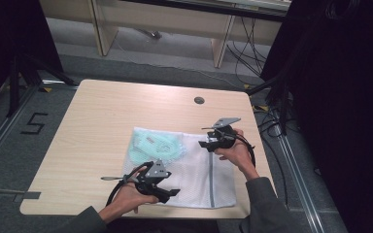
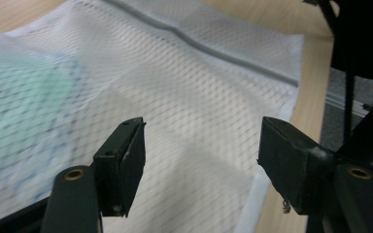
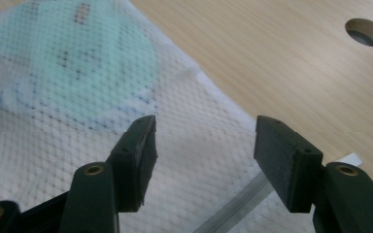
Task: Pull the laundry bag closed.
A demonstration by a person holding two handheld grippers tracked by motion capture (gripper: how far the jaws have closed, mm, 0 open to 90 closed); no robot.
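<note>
We begin at the left of the high view, where our left hand (image 1: pixel 126 196) comes up from the near edge of the wooden table (image 1: pixel 97 126) and holds the left gripper (image 1: pixel 167 193) over the near left corner of a white mesh laundry bag (image 1: pixel 194 179). In the left gripper view its two black jaws stand wide apart with nothing between them, and the mesh bag (image 2: pixel 189 97) spreads out just under and beyond them, its netting plain to see.

The bag lies flat on the near middle of the table, its near edge close to the table's front edge. Inside its far left part we see a pale green garment (image 1: pixel 153 145) showing through the netting; in the left gripper view that green cloth (image 2: pixel 19 107) sits to the left of the jaws, blurred. A grey zipper line (image 1: pixel 211 184) runs along the bag from far to near, right of the middle.

Further right, our right hand (image 1: pixel 235 153) holds the right gripper (image 1: pixel 205 144) over the bag's far right part. In the right gripper view its jaws are likewise spread open and empty, above white mesh (image 3: pixel 199 145), with the green garment (image 3: pixel 82 82) up and to the left, and a round cable hole (image 3: pixel 367 32) in the bare wood at the top right.
</note>
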